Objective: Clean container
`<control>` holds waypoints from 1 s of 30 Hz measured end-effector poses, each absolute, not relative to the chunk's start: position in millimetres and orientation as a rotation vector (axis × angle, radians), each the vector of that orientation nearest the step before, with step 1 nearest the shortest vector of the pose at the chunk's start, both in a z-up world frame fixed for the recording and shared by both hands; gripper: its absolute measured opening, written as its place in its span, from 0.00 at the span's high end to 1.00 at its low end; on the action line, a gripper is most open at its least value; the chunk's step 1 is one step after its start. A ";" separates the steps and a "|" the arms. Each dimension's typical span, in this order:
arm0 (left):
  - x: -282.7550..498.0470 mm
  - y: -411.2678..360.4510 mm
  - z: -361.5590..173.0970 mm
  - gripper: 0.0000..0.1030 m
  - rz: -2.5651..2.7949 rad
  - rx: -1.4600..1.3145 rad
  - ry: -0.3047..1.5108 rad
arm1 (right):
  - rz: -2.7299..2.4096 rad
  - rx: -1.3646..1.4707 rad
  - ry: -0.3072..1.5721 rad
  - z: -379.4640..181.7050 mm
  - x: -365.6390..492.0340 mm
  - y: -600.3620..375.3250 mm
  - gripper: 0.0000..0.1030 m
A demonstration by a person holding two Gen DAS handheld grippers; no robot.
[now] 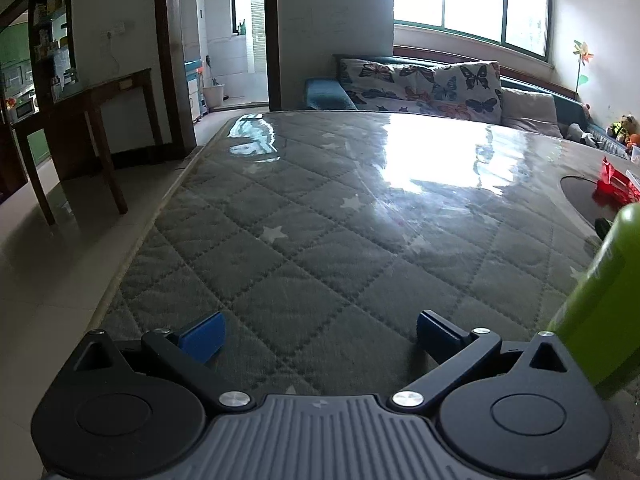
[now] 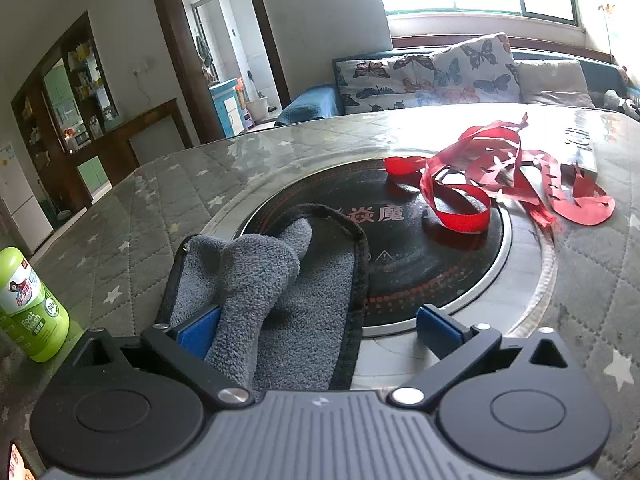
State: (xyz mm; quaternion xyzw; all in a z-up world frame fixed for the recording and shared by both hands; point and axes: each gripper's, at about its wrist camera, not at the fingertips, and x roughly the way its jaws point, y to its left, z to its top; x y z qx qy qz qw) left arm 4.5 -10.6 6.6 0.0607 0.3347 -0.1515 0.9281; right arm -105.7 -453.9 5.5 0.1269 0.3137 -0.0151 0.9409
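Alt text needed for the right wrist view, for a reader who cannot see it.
The right gripper hangs open over a crumpled grey cloth lying on a quilted, star-patterned table, partly over a round black cooktop. Red paper ribbon sprawls across the cooktop's far side, and a green bottle stands at the left edge.

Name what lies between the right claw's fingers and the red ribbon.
In the right wrist view, a grey cloth lies by the right claw, then the black round cooktop up to the ribbon.
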 end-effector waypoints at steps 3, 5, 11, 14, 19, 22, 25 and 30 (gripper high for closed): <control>6.8 -10.3 4.0 0.00 -0.310 0.124 0.684 | -0.031 0.259 0.638 5.4 -106.1 -453.7 0.00; 8.0 -10.5 3.1 0.00 -0.310 0.124 0.683 | -0.031 0.262 0.635 5.3 -106.4 -454.1 0.00; 7.5 -8.8 1.3 0.00 -0.311 0.125 0.681 | -0.033 0.262 0.634 5.5 -107.1 -453.4 0.00; 7.4 -8.5 0.3 0.00 -0.311 0.126 0.680 | -0.033 0.261 0.633 5.7 -107.5 -452.8 0.00; 6.2 -10.8 1.5 0.00 -0.310 0.128 0.680 | -0.034 0.259 0.633 6.0 -108.1 -451.8 0.00; 6.4 -9.6 1.1 0.00 -0.310 0.128 0.680 | -0.035 0.260 0.632 6.0 -110.0 -452.4 0.00; 6.7 -9.0 1.5 0.00 -0.311 0.127 0.680 | -0.035 0.261 0.632 6.0 -110.3 -452.0 0.00; 7.2 -8.4 1.7 0.00 -0.311 0.127 0.681 | -0.035 0.261 0.632 6.0 -110.3 -451.6 0.00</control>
